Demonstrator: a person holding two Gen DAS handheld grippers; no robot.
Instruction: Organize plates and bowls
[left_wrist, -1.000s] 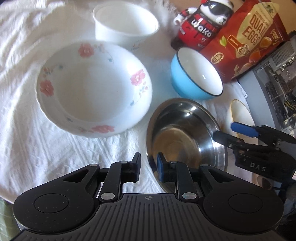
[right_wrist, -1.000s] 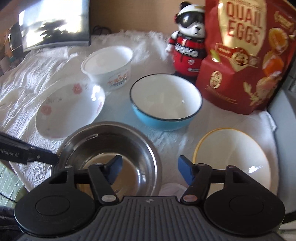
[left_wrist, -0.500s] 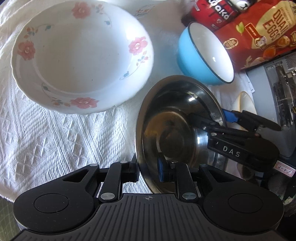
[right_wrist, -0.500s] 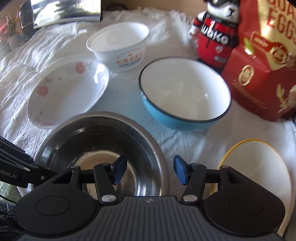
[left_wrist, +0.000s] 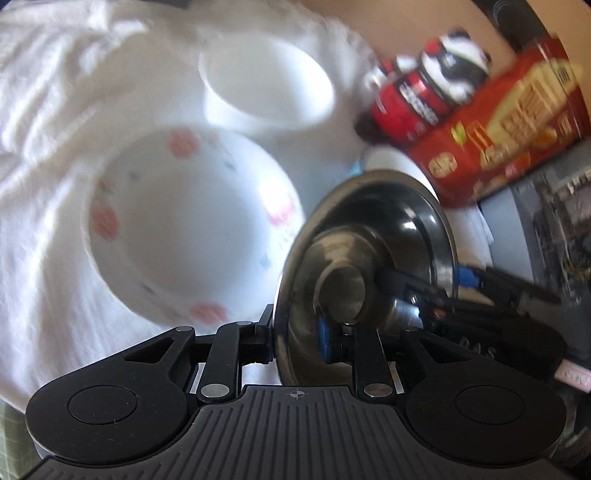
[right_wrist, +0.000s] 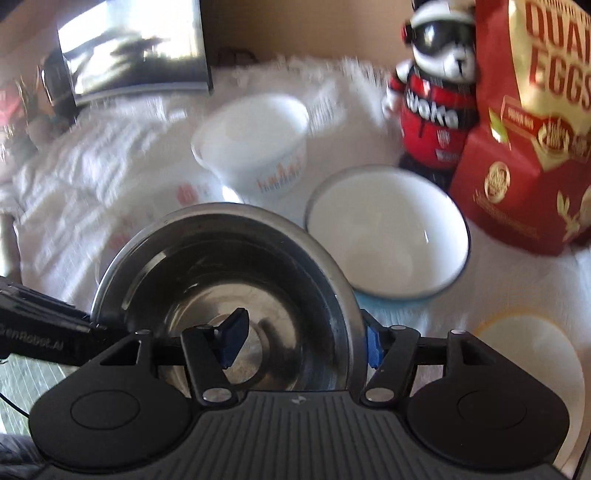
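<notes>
- Two tools flank the steel bowl (left_wrist: 369, 236): the left tool (left_wrist: 295, 336) has its near rim between narrowly set fingers, one outside the wall and the blue pad inside.
- Its jaws have just been opening a little with the rim between them. They look to be pinching it, but the blur makes the contact hard to judge.
- On the far side, the right tool (right_wrist: 303, 343) straddles the rim at a middling width, one finger well inside the bowl and one just outside. Its jaws have also just been opening, and they do not look to press on the metal.
- Tilted and apparently raised off the cloth-covered surface (left_wrist: 44, 147), the steel bowl sits just beside the floral bowl (left_wrist: 184, 221), with the blue bowl (right_wrist: 388, 236) behind it.
- For nesting, the floral bowl looks the widest, so it is the likely base.
- Firm up the left pinch before travelling; thin, slick steel can swing or slip from a one-sided hold.
- Level the bowl, centre it over the target, then lower it until it seats.
- Release only once it is supported, and avoid knocking the tall white bowl (left_wrist: 266, 85) nearby.
</notes>
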